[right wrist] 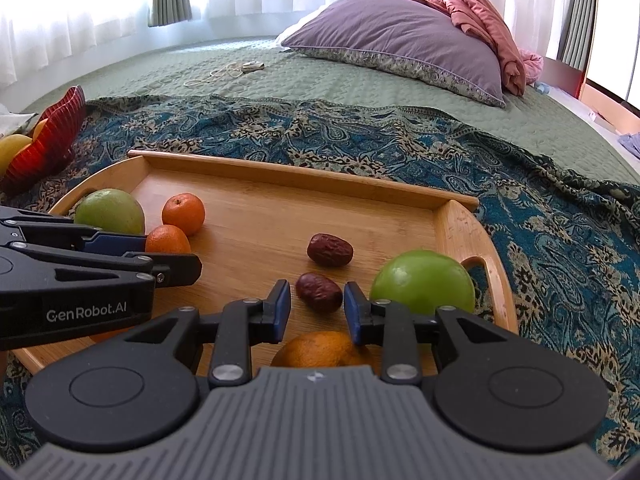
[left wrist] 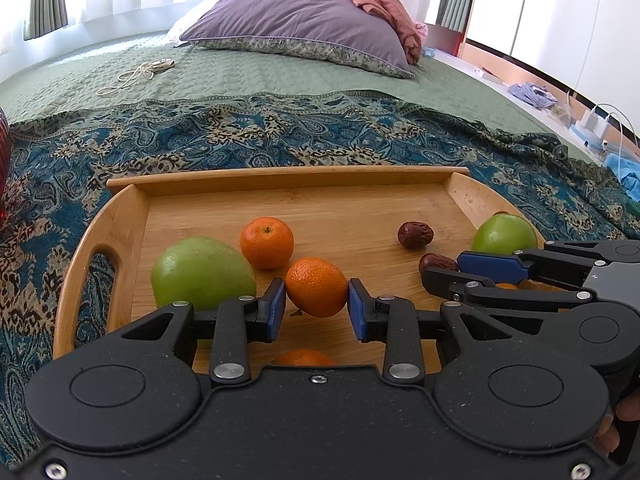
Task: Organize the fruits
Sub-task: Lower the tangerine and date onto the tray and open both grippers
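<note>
A wooden tray (left wrist: pixel 120 236) (right wrist: pixel 452 208) lies on the bed and holds fruit. My left gripper (left wrist: pixel 317 298) is shut on a mandarin (left wrist: pixel 317 286), its blue pads touching both sides. A second mandarin (left wrist: pixel 266 242) and a large green fruit (left wrist: pixel 202 272) lie to its left. My right gripper (right wrist: pixel 314 304) is open around a dark red date (right wrist: pixel 319 291), pads apart from it. A second date (right wrist: pixel 330 249) lies behind it. A green apple (right wrist: pixel 422 282) sits to the right. An orange fruit (right wrist: pixel 316 350) lies partly hidden under the right gripper.
A red bowl (right wrist: pixel 48 136) with yellow and orange fruit stands at the far left on the patterned blue blanket (right wrist: pixel 400 140). A purple pillow (right wrist: pixel 400 44) and a cable (right wrist: pixel 224 72) lie farther back on the green bedspread.
</note>
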A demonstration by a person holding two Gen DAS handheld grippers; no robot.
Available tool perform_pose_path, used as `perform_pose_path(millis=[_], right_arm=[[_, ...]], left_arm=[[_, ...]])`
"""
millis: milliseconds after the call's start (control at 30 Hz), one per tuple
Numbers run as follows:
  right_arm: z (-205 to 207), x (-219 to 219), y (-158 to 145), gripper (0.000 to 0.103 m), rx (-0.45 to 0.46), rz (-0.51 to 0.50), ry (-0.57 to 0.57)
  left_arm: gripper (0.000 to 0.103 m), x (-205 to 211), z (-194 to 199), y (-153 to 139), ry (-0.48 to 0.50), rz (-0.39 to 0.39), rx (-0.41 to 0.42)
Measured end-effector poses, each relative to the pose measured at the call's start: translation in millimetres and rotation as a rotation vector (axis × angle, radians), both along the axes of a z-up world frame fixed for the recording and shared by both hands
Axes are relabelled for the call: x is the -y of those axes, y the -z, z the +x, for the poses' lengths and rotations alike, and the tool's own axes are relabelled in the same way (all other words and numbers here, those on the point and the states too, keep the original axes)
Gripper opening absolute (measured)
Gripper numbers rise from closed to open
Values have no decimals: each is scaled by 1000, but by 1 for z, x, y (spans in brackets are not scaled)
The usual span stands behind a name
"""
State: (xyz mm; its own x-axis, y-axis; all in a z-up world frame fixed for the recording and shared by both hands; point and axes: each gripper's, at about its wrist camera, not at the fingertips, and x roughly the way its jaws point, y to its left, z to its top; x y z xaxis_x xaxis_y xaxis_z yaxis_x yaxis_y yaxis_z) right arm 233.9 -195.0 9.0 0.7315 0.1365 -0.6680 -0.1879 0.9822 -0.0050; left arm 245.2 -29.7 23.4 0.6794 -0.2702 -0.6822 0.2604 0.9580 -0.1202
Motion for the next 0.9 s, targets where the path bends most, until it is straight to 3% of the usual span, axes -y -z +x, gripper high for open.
perform_pose_path(millis=[133, 367, 500, 533, 633, 900], right_arm=[[-1, 0, -1, 46, 3, 8, -2], [-8, -3, -6, 47, 21, 10, -16], [-13, -6, -12, 47, 36, -3, -23], [-15, -6, -14, 53, 40, -7, -23], [-20, -5, -18, 60, 53, -7, -24], [-35, -2, -30, 67, 93, -8, -18]], left_arm=[[32, 0, -2, -2, 3, -5, 15], [35, -2, -11, -14, 19, -21, 36], [40, -5, -18, -21, 16, -26, 55], [41, -7, -20, -23, 18, -28, 60], [47, -11, -27, -30, 19, -31, 82], [60, -20, -48, -45, 22, -28, 127]])
